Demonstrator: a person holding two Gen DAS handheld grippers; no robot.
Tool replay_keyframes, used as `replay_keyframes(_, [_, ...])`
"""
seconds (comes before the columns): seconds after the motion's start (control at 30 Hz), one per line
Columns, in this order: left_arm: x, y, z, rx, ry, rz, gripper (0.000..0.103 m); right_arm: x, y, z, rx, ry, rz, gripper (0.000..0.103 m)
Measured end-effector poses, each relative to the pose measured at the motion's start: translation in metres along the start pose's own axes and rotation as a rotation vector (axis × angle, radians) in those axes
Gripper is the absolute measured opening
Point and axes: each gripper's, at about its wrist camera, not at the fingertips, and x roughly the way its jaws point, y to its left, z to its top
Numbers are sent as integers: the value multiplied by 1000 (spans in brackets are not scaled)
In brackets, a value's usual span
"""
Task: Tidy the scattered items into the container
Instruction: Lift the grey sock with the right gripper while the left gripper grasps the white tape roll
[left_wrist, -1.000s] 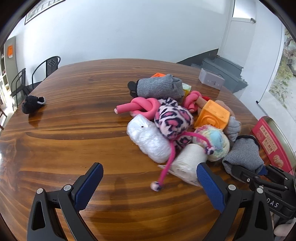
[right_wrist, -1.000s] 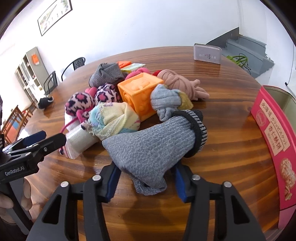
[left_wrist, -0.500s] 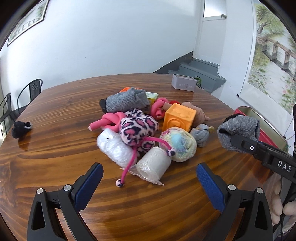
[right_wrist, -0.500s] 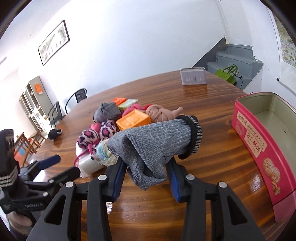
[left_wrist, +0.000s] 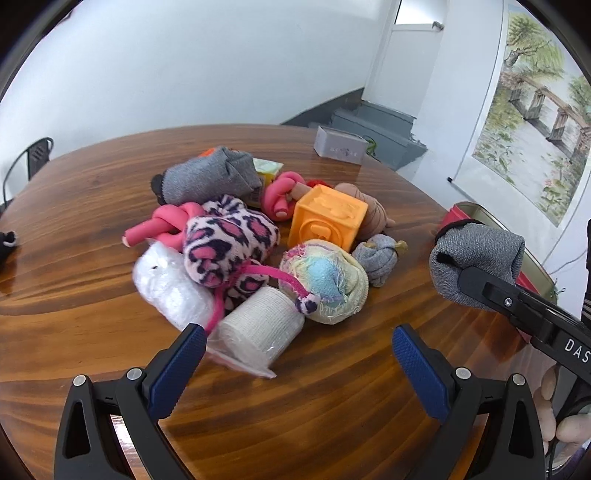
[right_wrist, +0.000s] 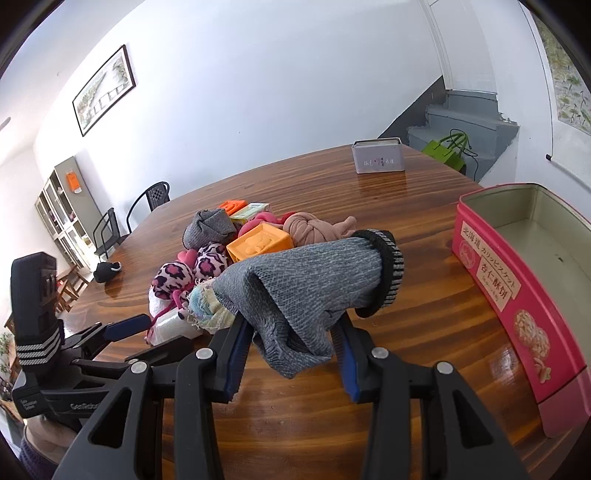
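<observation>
My right hand-held gripper (right_wrist: 291, 350) is clamped on the rolled grey sock (right_wrist: 314, 291), held clear above the surface (right_wrist: 424, 369), with the pink tin (right_wrist: 517, 291) open just to its right. My left hand-held gripper (left_wrist: 299, 354) gapes wide and empty before the pile, nearest the white roll (left_wrist: 262, 332).

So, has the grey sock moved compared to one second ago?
Yes. The grey sock, clamped in the right gripper, was resting on the table by the pile; now it is lifted clear and nearer the red tin.
</observation>
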Motion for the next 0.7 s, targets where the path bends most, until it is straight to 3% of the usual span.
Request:
replay_keyframes(0.1, [4,2,2,-3,22,-23,101,1,-1,0,5,9,5,46])
replay_keyframes(0.17, [6,1,2,5,36,-12,94,2,-2,0,11,15,6,46])
replay_keyframes(0.37, [9,2,2,34,56,45,54,2,0,-1,6,17,14,46])
replay_keyframes(0.7, [-15,-19,-18,137,23,61,52,3,0,-2,0,19,-1,46])
